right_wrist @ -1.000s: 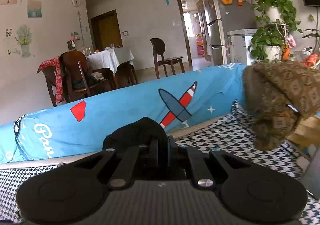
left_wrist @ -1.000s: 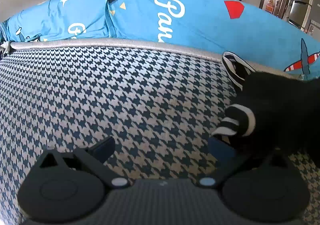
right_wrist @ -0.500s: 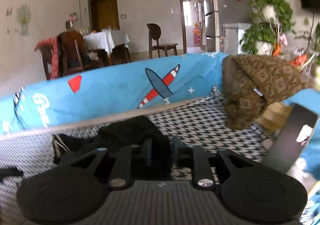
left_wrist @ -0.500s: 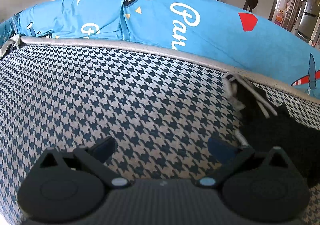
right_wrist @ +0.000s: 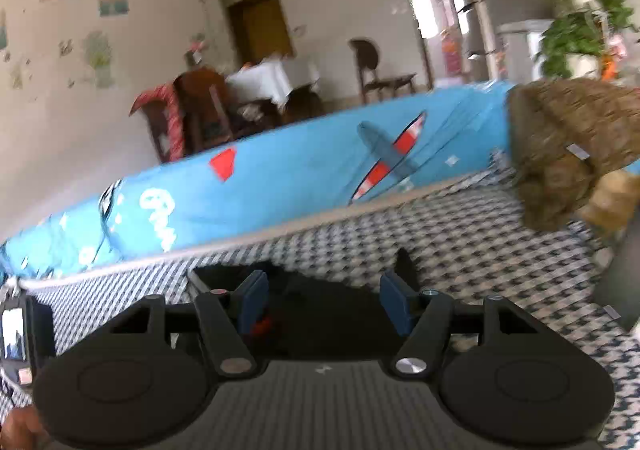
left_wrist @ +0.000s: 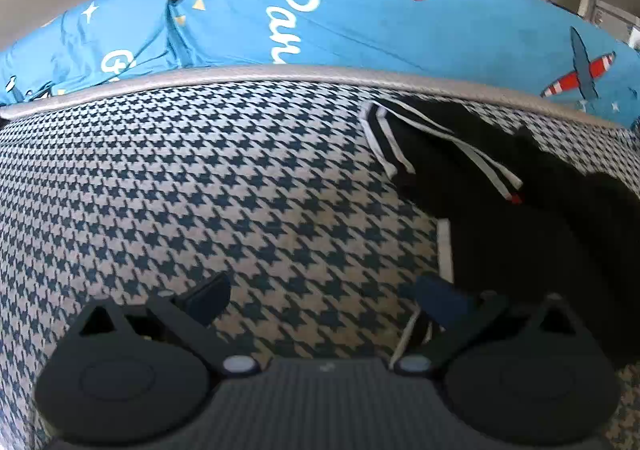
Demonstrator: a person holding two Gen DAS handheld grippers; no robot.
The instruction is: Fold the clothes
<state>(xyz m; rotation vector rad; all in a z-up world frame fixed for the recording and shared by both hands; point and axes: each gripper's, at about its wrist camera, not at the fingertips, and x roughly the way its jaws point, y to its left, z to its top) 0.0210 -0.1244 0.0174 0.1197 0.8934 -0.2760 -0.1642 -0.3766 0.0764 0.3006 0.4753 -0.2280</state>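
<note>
A black garment [left_wrist: 532, 226] with white stripes and a white drawstring lies crumpled on the houndstooth surface [left_wrist: 200, 186], at the right of the left wrist view. My left gripper [left_wrist: 324, 298] hovers open just left of it, nothing between its fingers. In the right wrist view the same black garment [right_wrist: 320, 310] lies flat below and between the fingers of my right gripper [right_wrist: 324, 302], which is open and holds nothing. That view is motion-blurred.
A blue printed cover [left_wrist: 360, 22] rises along the far edge behind a grey piping. A brown patterned cloth [right_wrist: 568, 154] hangs at the right. The other gripper's body [right_wrist: 20, 326] shows at the far left. Chairs and a dining table [right_wrist: 264, 82] stand beyond.
My right gripper was shut on the black garment and has opened, leaving it lying on the houndstooth surface. The garment dropped from a raised bunch to a flat heap.
</note>
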